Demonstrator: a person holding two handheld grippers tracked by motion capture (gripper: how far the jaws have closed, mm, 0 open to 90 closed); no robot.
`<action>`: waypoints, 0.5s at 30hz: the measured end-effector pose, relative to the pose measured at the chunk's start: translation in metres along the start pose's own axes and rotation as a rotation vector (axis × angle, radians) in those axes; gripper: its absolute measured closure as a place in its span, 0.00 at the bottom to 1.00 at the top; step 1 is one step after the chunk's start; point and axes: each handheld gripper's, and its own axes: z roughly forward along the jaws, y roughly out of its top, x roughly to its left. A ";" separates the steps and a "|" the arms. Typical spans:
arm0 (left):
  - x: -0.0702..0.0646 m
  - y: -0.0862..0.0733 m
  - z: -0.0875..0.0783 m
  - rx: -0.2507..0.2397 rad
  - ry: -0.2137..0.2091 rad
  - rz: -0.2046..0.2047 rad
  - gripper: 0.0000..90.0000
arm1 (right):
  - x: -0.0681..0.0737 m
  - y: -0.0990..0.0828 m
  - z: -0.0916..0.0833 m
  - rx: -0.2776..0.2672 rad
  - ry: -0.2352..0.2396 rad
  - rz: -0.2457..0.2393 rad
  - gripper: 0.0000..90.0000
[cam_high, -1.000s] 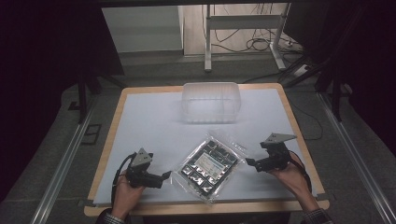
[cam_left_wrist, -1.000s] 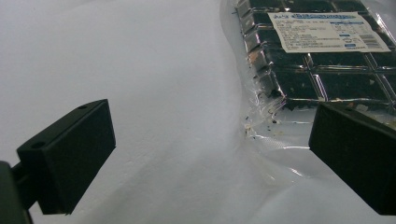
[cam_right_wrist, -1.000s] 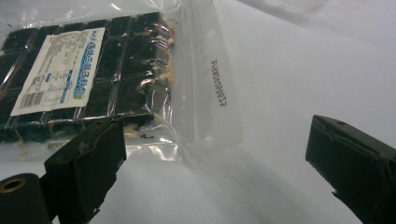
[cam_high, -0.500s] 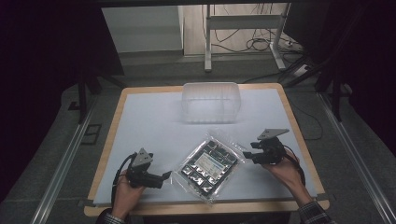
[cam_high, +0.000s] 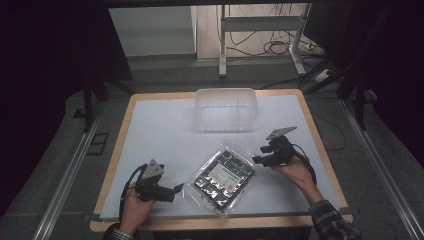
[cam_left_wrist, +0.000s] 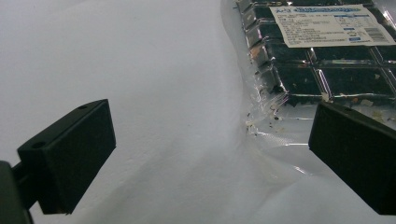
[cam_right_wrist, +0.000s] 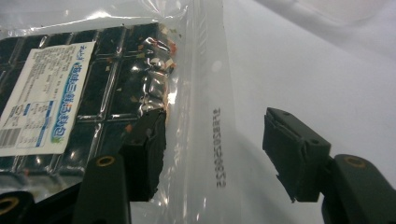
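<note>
Both the left gripper (cam_high: 176, 189) and right gripper (cam_high: 256, 160) sit wide open, empty, flanking the packet (cam_high: 220, 177) lying before the tub (cam_high: 226, 108), apparently readying to pinch its edges.

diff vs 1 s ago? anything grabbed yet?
The right gripper moved forward and inward to the sealed edge of the clear packet, jaws open astride that edge, nothing gripped. The left gripper stayed open at the packet's near-left corner. The packet and the clear plastic bin did not move.
</note>
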 end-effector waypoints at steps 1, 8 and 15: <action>0.000 0.000 0.000 0.000 0.000 0.000 0.00 | 0.000 0.000 0.000 0.000 0.000 0.000 0.44; 0.000 0.000 0.000 0.007 0.002 0.010 0.00 | -0.007 0.008 0.015 0.031 0.042 -0.011 0.51; -0.001 0.000 0.000 0.010 0.001 0.013 0.00 | -0.011 0.011 0.022 0.037 0.127 0.002 0.62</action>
